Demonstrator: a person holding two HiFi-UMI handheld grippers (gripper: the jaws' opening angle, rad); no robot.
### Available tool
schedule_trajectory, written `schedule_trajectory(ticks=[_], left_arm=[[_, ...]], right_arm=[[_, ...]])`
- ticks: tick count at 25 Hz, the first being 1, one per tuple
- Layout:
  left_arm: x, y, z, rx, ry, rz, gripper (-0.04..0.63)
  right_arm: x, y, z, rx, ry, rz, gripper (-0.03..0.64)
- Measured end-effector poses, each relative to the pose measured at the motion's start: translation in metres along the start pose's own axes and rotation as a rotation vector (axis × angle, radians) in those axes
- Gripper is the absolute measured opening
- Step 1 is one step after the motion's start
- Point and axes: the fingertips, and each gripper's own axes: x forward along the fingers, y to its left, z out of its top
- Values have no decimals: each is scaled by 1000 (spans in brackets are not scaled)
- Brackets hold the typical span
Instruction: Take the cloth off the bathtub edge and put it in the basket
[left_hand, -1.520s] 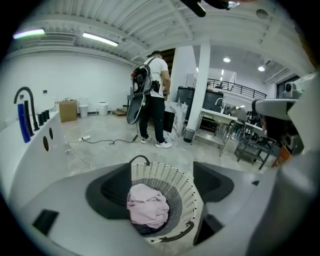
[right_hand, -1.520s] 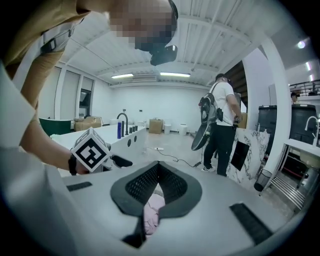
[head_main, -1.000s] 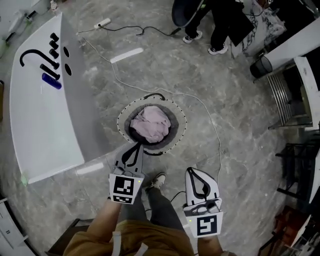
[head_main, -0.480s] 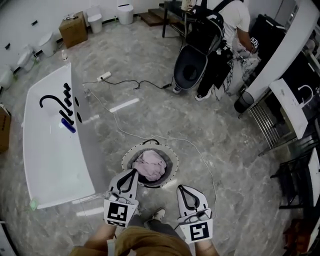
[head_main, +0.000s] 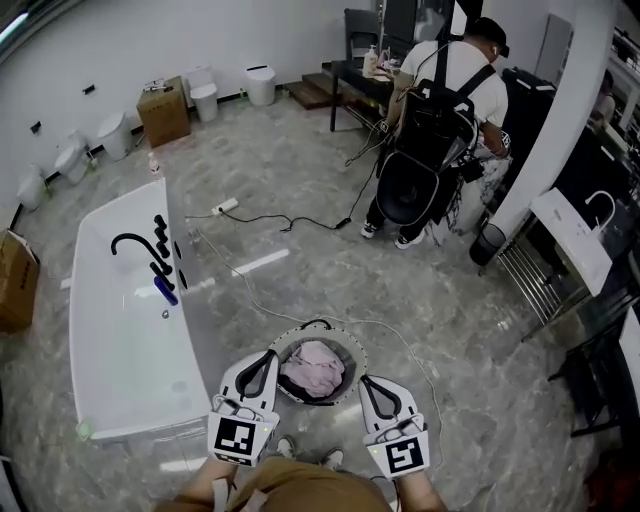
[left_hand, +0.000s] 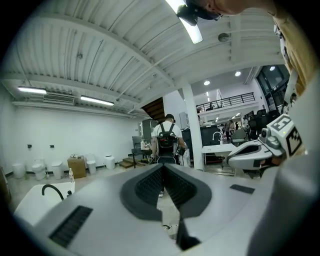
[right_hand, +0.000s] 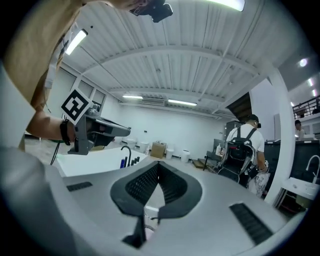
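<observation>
Bathtub (head_main: 110, 340): white, at the left of the floor. We saw no cloth on its edge, only the black faucet (head_main: 135, 243) at its far end.
Left gripper (head_main: 264, 360): jaws together with nothing between them. We held it level, tips toward the basket's left rim, having nothing left to carry.
Cloth (head_main: 315, 368): pink and bunched, lying inside the basket below the rim. We judged the task done.
Basket (head_main: 347, 358): round and dark, on the floor near the bathtub's near right corner but apart from it, between the two grippers' tips.
Right gripper (head_main: 368, 384): jaws together too, and empty. We tipped it slightly down, beside the basket's right rim.
Pose: we held both grippers side by side close to our body, marker cubes facing up.
Person with backpack (head_main: 440, 110): stood well apart at the far right, back turned.
</observation>
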Motion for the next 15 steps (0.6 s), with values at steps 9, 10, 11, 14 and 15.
schedule_trajectory(ticks=[9,10,11,14,15], left_arm=[[-32,25,44,-14,-105,73,8],[-34,24,43,-24,-114,73,8],[-34,24,43,-30,-118,74,8],[-32,24,51,-32,-132,68,8],[-32,24,54,-29,-143,61,8]], right_arm=[[16,-2,62,9,-149,16,3],[20,-1,66,3,-154,16,3],[22,0,69,1,-160,14,3],[24,4,82,0,-189,17,3],[24,5,84,-1,-194,18,3]])
